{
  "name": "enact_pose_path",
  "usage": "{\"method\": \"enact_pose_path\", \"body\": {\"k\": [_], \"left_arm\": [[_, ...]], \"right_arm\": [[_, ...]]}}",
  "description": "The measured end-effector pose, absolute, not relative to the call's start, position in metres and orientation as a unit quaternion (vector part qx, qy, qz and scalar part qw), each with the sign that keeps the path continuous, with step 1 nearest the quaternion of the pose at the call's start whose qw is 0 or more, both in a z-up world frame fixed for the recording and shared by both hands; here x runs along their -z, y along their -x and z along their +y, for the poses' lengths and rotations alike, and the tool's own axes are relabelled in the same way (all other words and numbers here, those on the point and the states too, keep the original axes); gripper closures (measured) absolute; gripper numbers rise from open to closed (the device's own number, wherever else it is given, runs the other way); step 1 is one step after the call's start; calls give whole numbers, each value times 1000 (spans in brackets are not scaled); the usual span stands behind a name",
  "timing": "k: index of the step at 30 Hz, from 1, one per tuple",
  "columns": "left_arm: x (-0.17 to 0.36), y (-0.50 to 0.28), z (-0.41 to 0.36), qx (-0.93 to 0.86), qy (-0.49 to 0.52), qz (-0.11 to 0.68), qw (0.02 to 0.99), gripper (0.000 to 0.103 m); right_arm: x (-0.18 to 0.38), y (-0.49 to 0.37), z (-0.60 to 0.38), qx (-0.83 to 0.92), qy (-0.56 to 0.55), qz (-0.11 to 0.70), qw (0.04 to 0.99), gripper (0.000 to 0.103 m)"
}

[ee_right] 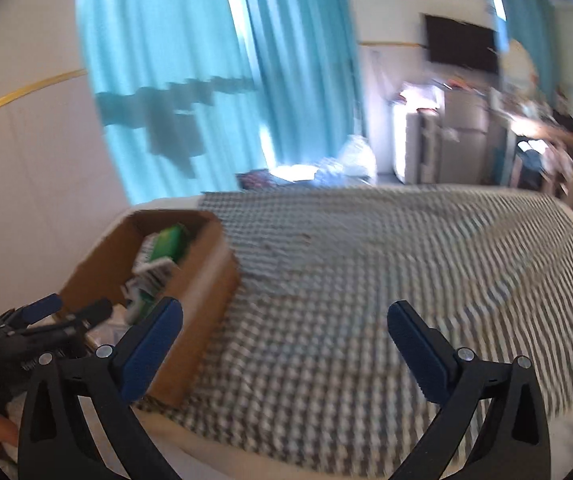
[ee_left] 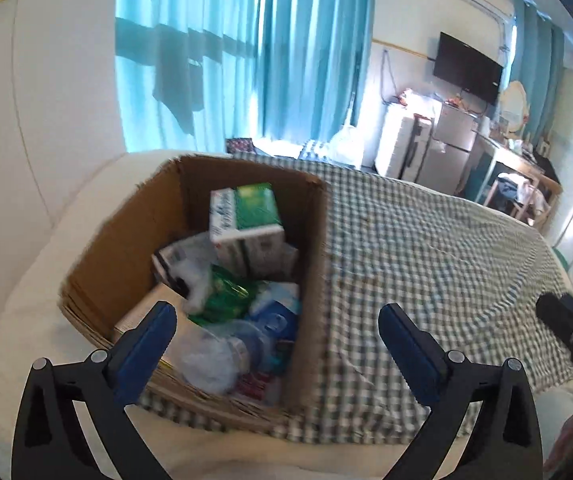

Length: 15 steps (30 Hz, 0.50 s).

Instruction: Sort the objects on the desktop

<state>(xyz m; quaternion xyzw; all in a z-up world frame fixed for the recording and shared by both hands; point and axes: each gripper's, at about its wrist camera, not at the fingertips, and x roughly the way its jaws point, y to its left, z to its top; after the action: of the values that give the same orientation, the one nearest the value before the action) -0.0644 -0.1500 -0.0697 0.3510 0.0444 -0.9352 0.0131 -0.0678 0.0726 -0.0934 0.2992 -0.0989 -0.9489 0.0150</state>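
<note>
An open cardboard box (ee_left: 126, 240) stands on the left part of a checked cloth (ee_left: 426, 248). Inside lie a green and white carton (ee_left: 246, 216), a green packet (ee_left: 226, 292), a blue item (ee_left: 274, 316) and a clear plastic bottle (ee_left: 214, 352). My left gripper (ee_left: 276, 328) hangs open over the box's near end, nothing between its blue pads. In the right wrist view the box (ee_right: 206, 280) sits at the left, and my right gripper (ee_right: 284, 328) is open over bare checked cloth (ee_right: 366, 280). The left gripper (ee_right: 54, 316) shows at that view's left edge.
Blue curtains (ee_left: 246, 52) hang behind the table. A black screen (ee_left: 468, 66) is on the far wall, with white cabinets (ee_left: 426, 144) and cluttered shelves (ee_left: 526, 184) below it. Part of the right tool (ee_left: 570, 328) shows at the right edge of the left view.
</note>
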Motion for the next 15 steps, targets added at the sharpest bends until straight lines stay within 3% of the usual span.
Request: {"method": "enact_pose_path", "body": {"k": [15], "left_arm": [[64, 43, -90, 936, -352, -8, 9, 0]], "right_arm": [[101, 55, 99, 940, -326, -100, -14, 0]]}}
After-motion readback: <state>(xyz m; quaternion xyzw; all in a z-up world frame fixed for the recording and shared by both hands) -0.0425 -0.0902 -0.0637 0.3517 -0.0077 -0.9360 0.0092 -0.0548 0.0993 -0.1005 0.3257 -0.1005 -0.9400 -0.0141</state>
